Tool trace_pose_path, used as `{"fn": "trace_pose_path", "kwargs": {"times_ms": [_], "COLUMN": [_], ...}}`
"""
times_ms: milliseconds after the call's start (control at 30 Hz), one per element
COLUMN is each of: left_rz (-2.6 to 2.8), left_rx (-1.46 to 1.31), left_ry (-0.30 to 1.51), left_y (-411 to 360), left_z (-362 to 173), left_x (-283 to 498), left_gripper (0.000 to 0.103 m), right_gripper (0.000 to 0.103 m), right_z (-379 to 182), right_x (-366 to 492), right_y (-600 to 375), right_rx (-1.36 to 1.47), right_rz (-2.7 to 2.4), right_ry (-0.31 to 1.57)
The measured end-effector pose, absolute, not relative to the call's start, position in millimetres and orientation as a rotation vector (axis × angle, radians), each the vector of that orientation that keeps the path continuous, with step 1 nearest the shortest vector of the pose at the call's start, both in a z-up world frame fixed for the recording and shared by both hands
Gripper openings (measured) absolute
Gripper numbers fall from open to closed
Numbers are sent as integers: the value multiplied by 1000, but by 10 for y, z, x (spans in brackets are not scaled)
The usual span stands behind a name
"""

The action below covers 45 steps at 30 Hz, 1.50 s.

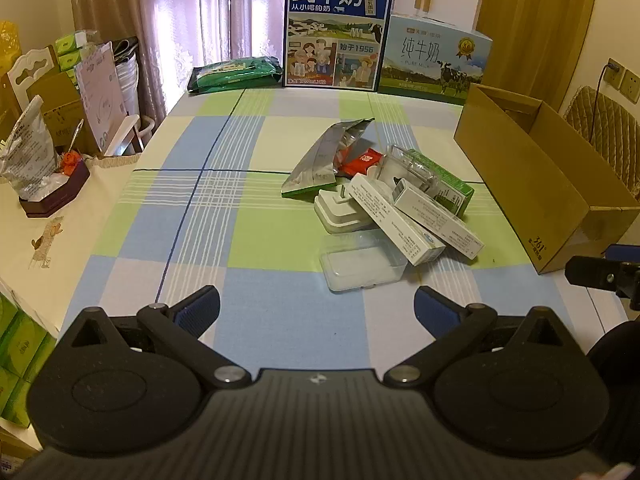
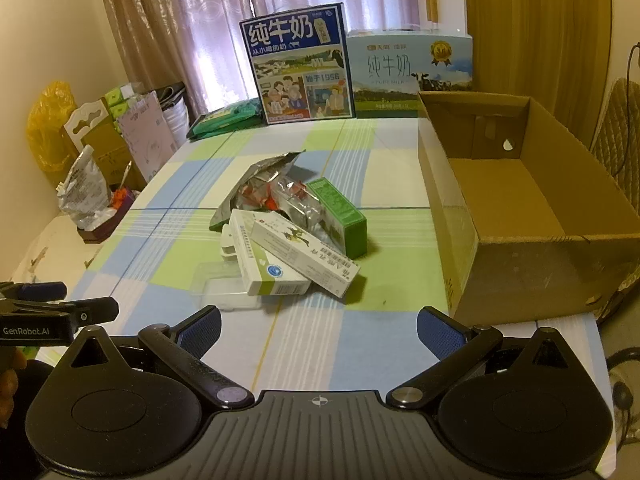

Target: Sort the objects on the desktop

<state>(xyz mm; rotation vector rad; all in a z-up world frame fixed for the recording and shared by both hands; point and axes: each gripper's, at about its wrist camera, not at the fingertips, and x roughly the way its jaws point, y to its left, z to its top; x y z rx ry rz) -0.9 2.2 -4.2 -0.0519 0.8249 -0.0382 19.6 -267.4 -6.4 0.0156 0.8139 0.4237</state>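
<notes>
A checked tablecloth in blue, green and white fills the middle of both views. The open cardboard box stands at the right of the frame, its floor bare as far as the right wrist view shows. Two milk cartons stand upright at the top centre, against the curtain.

The things to sort lie in one heap in the centre of the frame, just left of the cardboard box. From large to small: a silver foil pouch at the back, a green box on the heap's right side, two long white medicine boxes crossed on top, a clear plastic case at the near edge, a white plug adapter partly under the boxes, and a red sachet.

The left gripper hangs low in the frame with its blue pads spread wide and nothing between them; the right gripper is likewise spread and empty. The heap lies straight ahead of both. The clear plastic case is nearest the left gripper. The medicine boxes run diagonally, near ends pointing lower right. The right gripper sits closer to the cardboard box, so it looks better placed for carrying.
</notes>
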Motion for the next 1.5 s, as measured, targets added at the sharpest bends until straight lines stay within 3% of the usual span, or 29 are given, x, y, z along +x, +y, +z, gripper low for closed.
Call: {"fn": "trace_pose_path", "kwargs": {"times_ms": [1500], "left_rz": [-46], "left_rx": [-60], "left_ry": [842], "left_y": [56], "left_z": [-64], "left_x": [-2], "left_gripper": [102], "right_gripper": [101], "right_z": [-87], "right_x": [193], "right_y": [-2655], "right_rx": [1], "right_rz": [433], "right_ry": [821]}}
